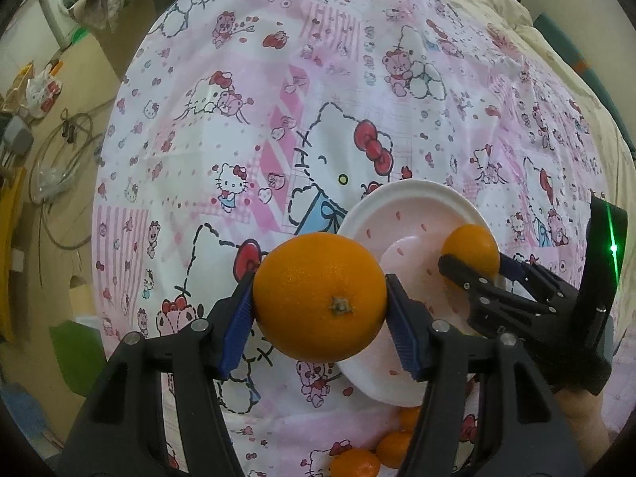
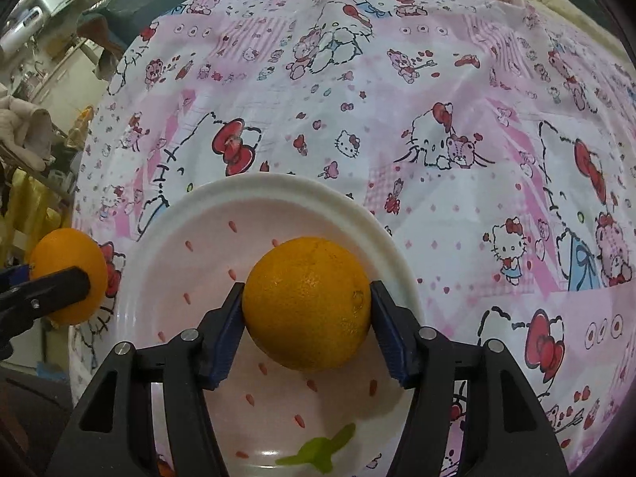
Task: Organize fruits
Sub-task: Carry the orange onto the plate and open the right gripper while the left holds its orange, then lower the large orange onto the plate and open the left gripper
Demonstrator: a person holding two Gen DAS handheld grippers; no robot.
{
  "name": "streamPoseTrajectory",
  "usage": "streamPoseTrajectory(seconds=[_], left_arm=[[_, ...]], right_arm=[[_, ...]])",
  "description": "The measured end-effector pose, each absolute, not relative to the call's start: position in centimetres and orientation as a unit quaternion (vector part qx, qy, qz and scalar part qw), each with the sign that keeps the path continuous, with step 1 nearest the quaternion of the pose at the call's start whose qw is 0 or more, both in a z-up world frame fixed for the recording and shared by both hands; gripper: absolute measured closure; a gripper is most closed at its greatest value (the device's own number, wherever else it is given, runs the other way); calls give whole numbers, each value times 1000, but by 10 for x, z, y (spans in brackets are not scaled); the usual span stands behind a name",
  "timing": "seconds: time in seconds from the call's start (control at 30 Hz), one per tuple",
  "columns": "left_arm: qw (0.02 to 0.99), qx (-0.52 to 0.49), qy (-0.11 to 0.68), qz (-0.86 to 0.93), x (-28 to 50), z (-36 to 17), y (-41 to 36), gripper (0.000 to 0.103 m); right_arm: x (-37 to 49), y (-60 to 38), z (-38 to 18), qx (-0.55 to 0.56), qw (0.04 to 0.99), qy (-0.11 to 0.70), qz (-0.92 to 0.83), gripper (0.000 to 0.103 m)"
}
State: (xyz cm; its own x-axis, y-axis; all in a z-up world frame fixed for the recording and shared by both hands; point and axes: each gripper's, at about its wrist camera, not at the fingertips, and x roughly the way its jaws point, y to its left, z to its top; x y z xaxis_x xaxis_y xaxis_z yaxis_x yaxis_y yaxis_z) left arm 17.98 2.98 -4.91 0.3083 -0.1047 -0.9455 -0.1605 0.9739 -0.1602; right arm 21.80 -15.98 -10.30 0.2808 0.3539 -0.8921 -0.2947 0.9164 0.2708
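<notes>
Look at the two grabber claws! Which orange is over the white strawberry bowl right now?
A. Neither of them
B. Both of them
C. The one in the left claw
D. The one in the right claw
D. In the right wrist view, the right gripper has its orange over the bowl, while the left gripper has its orange beside the bowl, over the patterned cloth.

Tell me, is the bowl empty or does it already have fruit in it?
Empty: the bowl shows only bare bottom. The right gripper holds its orange above it.
</notes>
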Motion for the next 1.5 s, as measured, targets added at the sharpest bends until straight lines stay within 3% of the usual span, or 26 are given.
streamPoseTrajectory(seconds=[0.13, 0.63, 0.9, 1.33, 1.4, 1.5], left_arm=[[806, -108, 581, 12, 180, -47, 25, 45], [807, -91, 583, -35, 207, -66, -27, 45], [794, -86, 602, -23, 230, -98, -37, 45], [795, -51, 604, -22, 231, -100, -45, 42], [790, -56, 610, -21, 231, -100, -43, 39], [804, -49, 593, -15, 228, -93, -43, 15]], right_arm=[[218, -169, -95, 54, 808, 554, 194, 26], [192, -245, -54, 168, 812, 542, 137, 25], [158, -282, -39, 202, 814, 532, 120, 25], [142, -302, -43, 214, 815, 529, 97, 25], [142, -303, -44, 219, 813, 531, 97, 25], [143, -300, -43, 216, 814, 530, 102, 25]])
